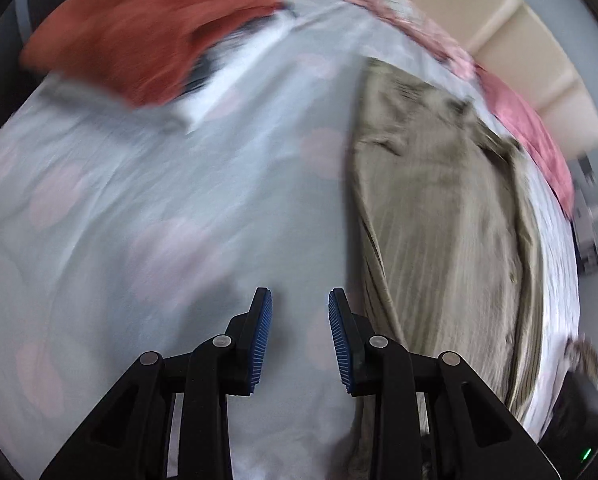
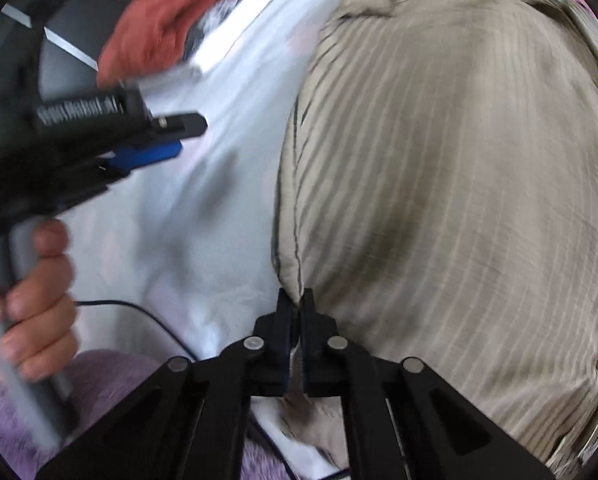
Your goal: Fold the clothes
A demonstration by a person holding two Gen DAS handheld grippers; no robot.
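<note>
Right now the right gripper (image 2: 297,300) is pinched tight on the near left edge of the striped beige shirt (image 2: 459,184), jaws closed w/ a fold of cloth and its dark seam between them. From that pinch the shirt runs away and to the right, long axis pointing roughly straight out from the gripper towards the far side of the bed sheet (image 2: 227,92). Its left seam rises almost vertically from the jaws.

The left gripper (image 1: 300,304) has jaws parted wide, nothing in them, over bare sheet (image 1: 179,184). The shirt (image 1: 439,208) lies to its right, near edge just beside the right finger. So the free left gripper is beside the shirt's left edge, not on it; any second grab means going right, I'd say.

A red garment (image 1: 151,32) sits on other cloth at the far left, well apart. Both views are motion-blurred, so how many layers the shirt has can't be told.
</note>
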